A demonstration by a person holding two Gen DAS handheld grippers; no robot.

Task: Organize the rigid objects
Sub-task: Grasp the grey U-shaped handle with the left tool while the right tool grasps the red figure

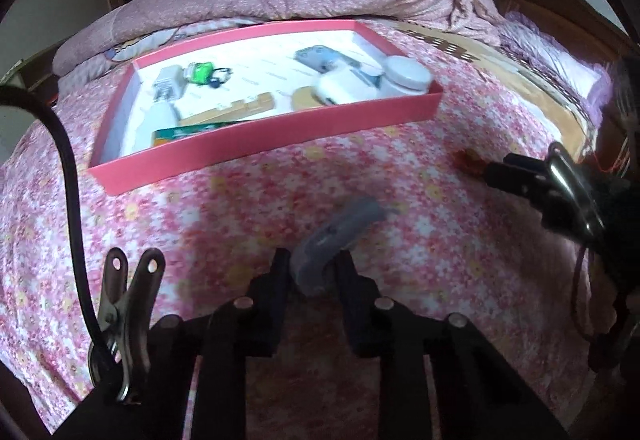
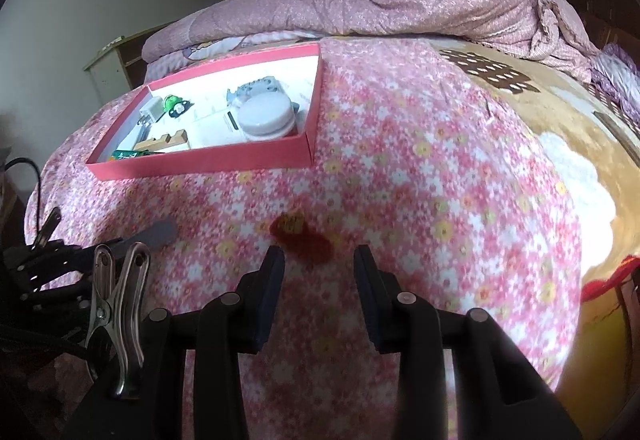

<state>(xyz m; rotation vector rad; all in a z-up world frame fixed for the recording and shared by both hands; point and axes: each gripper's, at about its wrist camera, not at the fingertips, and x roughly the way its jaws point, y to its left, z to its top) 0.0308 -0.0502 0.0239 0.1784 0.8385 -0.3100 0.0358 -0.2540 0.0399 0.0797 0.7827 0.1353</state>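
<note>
The bedsheet (image 2: pixel 400 160) across the centre of the frame was pink with a white and yellow floral print. The tray (image 1: pixel 280 128) in the upper centre was coral pink outside with a white interior. The quilt (image 2: pixel 360 4) along the top was dusty pink with a fine white speckle. The curved object (image 1: pixel 340 236) at lower centre was grey. The small item (image 2: pixel 300 236) at centre was red with a yellow patch. Both tools (image 1: pixel 312 272) (image 2: pixel 318 260) were black. The blanket (image 2: pixel 560 112) at right was ochre with brown and white patches.

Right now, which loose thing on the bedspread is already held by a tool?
The grey curved piece, clamped in the left tool. The red one lies free before the open right tool.
</note>
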